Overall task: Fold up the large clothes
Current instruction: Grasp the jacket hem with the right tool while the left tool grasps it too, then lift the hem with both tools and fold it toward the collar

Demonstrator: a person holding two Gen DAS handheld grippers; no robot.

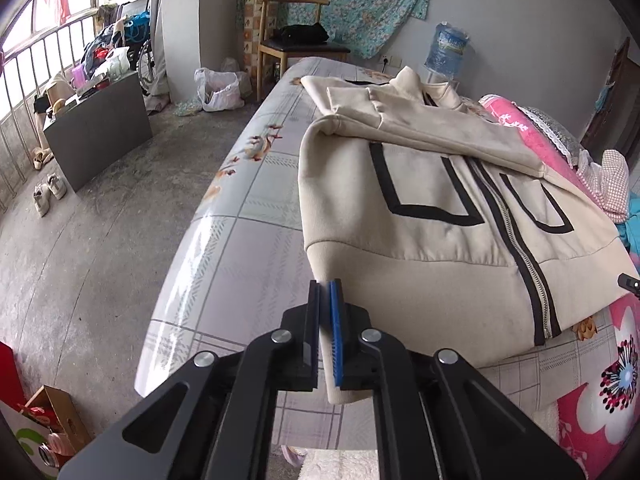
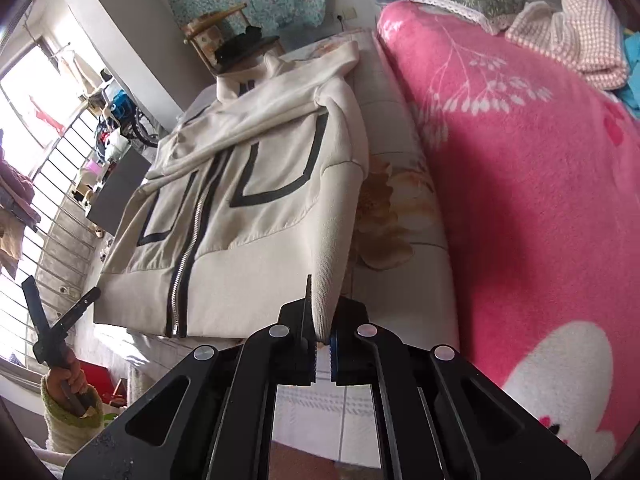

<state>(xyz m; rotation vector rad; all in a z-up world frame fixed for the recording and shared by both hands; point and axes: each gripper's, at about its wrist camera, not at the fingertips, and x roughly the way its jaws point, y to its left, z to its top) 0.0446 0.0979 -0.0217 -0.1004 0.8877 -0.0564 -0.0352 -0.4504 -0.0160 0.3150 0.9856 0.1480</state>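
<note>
Nearest us, the jacket (image 1: pixel 420 240) lies flat on the bed (image 1: pixel 240 220) with its ribbed hem toward us and its collar at the far end, so its long axis runs straight away from both cameras. Its zipper (image 1: pixel 516 240) is closed and follows that same line, with black outlined shapes on either side. Both sleeves are folded across the chest.

The left claw (image 1: pixel 324 292) has its fingers almost pressed together, with the left corner of the hem caught behind the blue pad. The right claw (image 2: pixel 320 312) is nearly closed as well, pinching the right corner of the hem, whose ribbed edge rises between its fingers. In the right view we also see the left hand (image 2: pixel 66 380) gripping its tool low at the left.

The bed wears a pale checked sheet with flower prints. Beside the jacket, on its right, lies a pink blanket (image 2: pixel 520 160), with a checked cloth (image 2: pixel 580 40) bundled beyond it. Farther off stand a wooden chair (image 1: pixel 296 40) with a dark garment on its seat, a water bottle (image 1: pixel 448 48), a grey cabinet (image 1: pixel 100 136) and a barred window (image 1: pixel 36 52)
</note>
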